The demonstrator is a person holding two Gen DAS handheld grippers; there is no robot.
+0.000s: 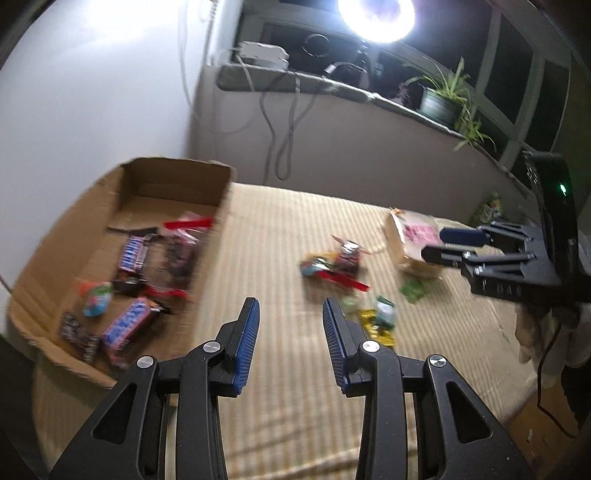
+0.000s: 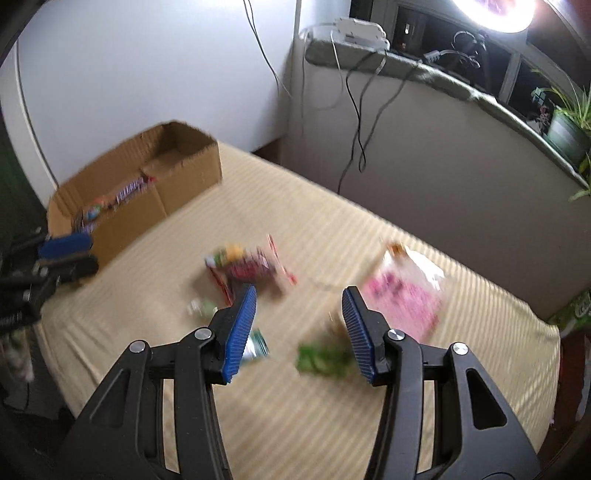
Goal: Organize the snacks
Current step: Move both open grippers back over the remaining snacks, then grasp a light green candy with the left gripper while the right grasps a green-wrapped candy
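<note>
A cardboard box [image 1: 33, 284] at the left of the striped tan table holds several snack bars and packets; it also shows in the right wrist view [image 2: 184, 173]. Loose snacks lie mid-table: a red packet pile [image 1: 340, 264], a pink-labelled bag [image 1: 413, 240], a small green packet [image 1: 415, 290] and yellow and green wrappers [image 1: 380, 321]. My left gripper [image 1: 290, 306] is open and empty above the table, right of the box. My right gripper [image 2: 299, 295] is open and empty above the green packet [image 2: 321, 360], between the red pile [image 2: 251, 267] and the pink bag [image 2: 402, 299]. Both views are blurred.
A grey ledge [image 1: 369, 96] runs behind the table with cables, a white device and a potted plant [image 1: 443, 99]. A bright lamp [image 1: 376, 14] shines above. A white wall stands behind the box. The table drops off at its right edge [image 2: 554, 332].
</note>
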